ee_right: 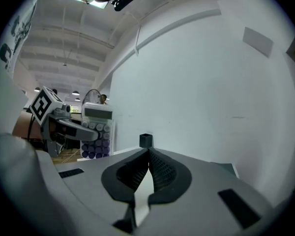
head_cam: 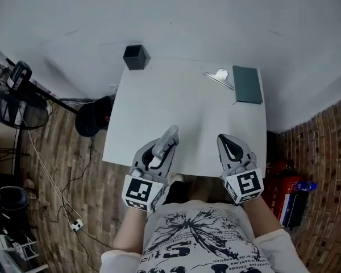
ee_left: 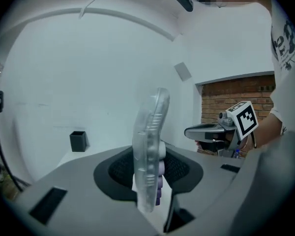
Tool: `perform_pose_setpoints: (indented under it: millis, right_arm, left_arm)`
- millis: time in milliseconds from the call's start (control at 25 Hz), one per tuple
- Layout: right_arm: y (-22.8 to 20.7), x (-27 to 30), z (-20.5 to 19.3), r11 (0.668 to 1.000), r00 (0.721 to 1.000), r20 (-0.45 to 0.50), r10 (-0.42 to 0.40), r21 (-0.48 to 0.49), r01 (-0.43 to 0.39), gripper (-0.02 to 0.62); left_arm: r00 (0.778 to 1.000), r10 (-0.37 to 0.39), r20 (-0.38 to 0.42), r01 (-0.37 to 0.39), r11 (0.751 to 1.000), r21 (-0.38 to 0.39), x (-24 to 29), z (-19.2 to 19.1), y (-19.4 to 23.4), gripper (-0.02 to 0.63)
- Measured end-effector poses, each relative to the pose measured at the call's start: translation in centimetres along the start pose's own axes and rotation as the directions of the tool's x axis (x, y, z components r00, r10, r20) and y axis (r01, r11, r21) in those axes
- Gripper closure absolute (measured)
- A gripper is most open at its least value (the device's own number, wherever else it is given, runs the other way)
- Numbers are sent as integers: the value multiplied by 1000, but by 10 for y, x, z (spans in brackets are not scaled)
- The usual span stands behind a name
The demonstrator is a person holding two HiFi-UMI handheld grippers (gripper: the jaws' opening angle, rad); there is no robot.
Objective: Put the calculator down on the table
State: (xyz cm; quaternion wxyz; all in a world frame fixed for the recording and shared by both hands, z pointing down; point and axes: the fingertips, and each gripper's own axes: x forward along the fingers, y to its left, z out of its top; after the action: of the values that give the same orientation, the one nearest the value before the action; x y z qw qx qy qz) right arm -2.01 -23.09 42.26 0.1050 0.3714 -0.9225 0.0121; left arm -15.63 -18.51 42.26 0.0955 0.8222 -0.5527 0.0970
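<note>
Calculator [ee_left: 150,132] up on its edge in the left gripper [ee_left: 150,167], and that's a firm hold; the jaws stand partly open with the pads pressed against its two faces, clear casing towards the left and purple keys peeking out on the right; from the head view it pokes forward out of the left gripper [head_cam: 159,152] above the near edge of the white table [head_cam: 187,107], slanting away from the person; whether it touches the tabletop I can't tell.

Over on the other side, the right gripper [ee_right: 147,152] has its jaws pinched together at the tips with nothing between them; it hangs beside its partner over the same near edge, the two well apart; looking across from it, the calculator's [ee_right: 96,132] display and rows of keys face this way, gripped by the left gripper [ee_right: 81,127].

Far end of the table now: a black open box [head_cam: 136,57] at the far left corner; a dark green notebook [head_cam: 247,84] lying flat at the far right, with a metal clip [head_cam: 219,75] just beside it; brick-pattern floor [head_cam: 324,169] all around.
</note>
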Motion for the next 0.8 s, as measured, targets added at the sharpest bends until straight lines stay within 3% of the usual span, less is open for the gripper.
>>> perform_pose_setpoints:
  millis: [160,320,600,800]
  right_arm:
    - [-14,35,-15,997,997,-37,-67,38,68,580]
    - [-21,59,-39,991,989,-98,-106,68,113,580]
    - [-22,91,-75,986,973,-200,-112,95,133,580]
    - [-25,105,-87,986,965,-240,-108,97,134,580]
  left_arm:
    - [993,-79,-84,82,996,39,44,-27,24,465]
    - [969,-175,-174,182,983,28,77,-60,32,464]
    - [881,-353,-315,329,935,-129,114,-110,36,463]
    - [836,-403,-372,345,914,-215,130,-140,43,463]
